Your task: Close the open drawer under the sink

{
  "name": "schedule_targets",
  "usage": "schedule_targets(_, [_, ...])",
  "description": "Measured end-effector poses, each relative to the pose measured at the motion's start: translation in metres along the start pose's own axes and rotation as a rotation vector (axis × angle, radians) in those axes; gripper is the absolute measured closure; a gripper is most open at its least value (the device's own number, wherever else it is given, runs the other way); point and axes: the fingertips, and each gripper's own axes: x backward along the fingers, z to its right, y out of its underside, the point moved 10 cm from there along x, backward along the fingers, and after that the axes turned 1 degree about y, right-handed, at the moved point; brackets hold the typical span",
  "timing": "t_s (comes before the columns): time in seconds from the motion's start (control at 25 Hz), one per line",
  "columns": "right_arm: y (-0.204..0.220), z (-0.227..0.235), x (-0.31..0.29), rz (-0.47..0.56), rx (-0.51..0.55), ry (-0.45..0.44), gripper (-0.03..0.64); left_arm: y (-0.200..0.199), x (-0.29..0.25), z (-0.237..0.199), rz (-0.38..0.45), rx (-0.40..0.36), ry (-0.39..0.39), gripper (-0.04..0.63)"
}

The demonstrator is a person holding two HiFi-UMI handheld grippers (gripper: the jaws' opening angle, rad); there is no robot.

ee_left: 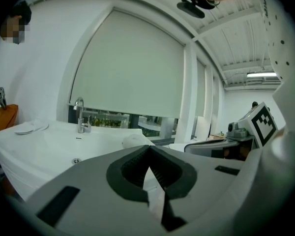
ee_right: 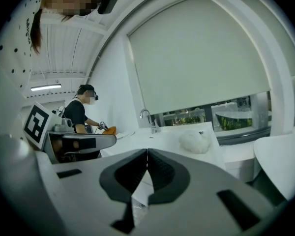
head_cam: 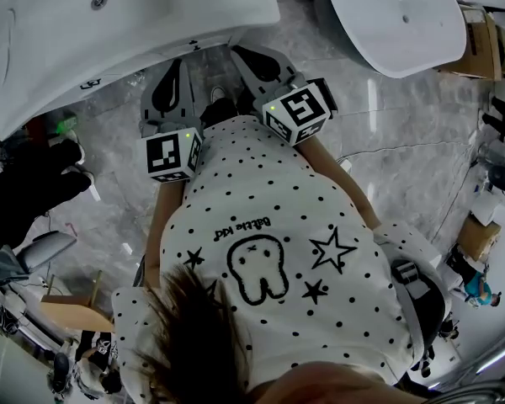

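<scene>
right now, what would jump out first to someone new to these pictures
Both grippers, the left gripper and right gripper, are held side by side, fingers shut and empty, pointing toward a white sink. Behind its chrome faucet a big pale window blind fills the wall.

light: I see bright, even white | source: ceiling strip light (ee_left: pixel 261 74) | edges: fisheye-bent, dark corners | shadows: soft

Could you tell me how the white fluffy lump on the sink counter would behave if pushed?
The white lump looks soft and puffy, so it would probably squash and feel light. It rests low on the smooth counter, so it may slide rather than roll.
</scene>
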Motion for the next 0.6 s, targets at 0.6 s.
schedule_targets(0.6, [0.0010, 0.0018, 0.0007, -0.010, 0.000, -0.006, 0.603, 0.0066, -0.0030, -0.0053, -0.016, 0.085, 0.008, 0.591])
